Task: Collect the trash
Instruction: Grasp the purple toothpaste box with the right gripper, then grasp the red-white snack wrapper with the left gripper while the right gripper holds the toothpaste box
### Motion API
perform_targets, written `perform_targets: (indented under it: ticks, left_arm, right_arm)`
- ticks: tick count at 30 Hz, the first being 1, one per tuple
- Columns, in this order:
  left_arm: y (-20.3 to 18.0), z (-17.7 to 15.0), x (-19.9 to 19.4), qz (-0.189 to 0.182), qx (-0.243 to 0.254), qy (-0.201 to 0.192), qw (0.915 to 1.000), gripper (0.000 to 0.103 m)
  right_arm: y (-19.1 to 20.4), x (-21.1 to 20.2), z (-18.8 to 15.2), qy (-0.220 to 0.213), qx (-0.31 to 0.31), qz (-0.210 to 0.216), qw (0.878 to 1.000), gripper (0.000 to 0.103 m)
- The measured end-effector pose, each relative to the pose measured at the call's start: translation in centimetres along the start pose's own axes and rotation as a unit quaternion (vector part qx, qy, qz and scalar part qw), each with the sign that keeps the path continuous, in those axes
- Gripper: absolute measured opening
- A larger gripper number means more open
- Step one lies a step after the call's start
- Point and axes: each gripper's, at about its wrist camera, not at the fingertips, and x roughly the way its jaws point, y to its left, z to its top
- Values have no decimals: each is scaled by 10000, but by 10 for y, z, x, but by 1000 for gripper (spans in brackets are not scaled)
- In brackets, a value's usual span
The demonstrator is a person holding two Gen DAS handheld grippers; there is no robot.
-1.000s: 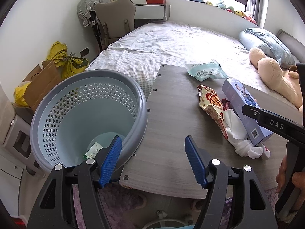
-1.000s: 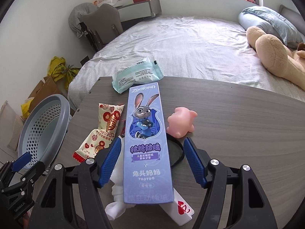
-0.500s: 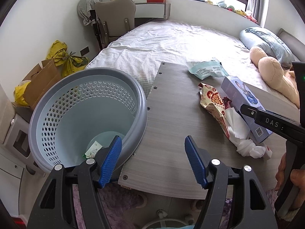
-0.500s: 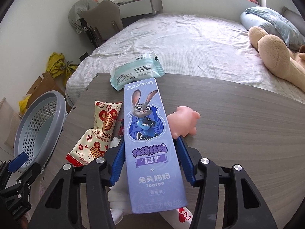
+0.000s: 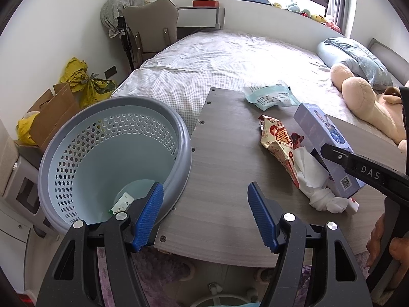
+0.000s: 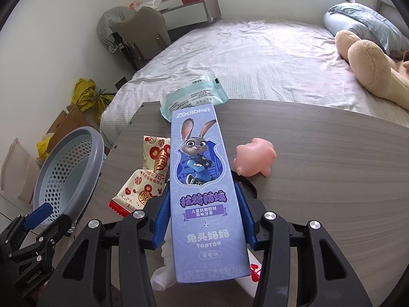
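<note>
Toothpaste box [image 6: 204, 192], purple with a cartoon rabbit, is being gripped between the blue pads of the right gripper [image 6: 204, 215], whose jaws have just been closing on its long sides; it is lying on the grey table [image 6: 319, 179]. A red-patterned wrapper [image 6: 145, 176] is lying just left of those jaws, a pink toy [image 6: 253, 157] just right. The left gripper [image 5: 205, 212] is being held wide and empty at the table's edge, with the perforated basket [image 5: 102, 153] at its left finger.
</note>
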Motion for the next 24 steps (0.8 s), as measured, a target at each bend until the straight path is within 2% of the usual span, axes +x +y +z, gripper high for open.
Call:
perform_targets:
  ticks: [6,13,18,24]
  left_arm:
    - [-10,9,3,-137,15,-23,9999,66]
    - [-39,23,15,-364,209,41,9991,66]
    - [-59,34,30,-569,305,157,9978,68]
    - [-74,40,54,-608,350,409,9967,68]
  right_arm:
    - [-8,-17,-8,-134,74,-4,9999,46]
    - [-27,-37,-17,-292,287,-42,9992,46]
    - [-46,-48,-23,-401,432,-23,9983,46]
    - [-66,-51,-30,-436,664,-45,9968,46]
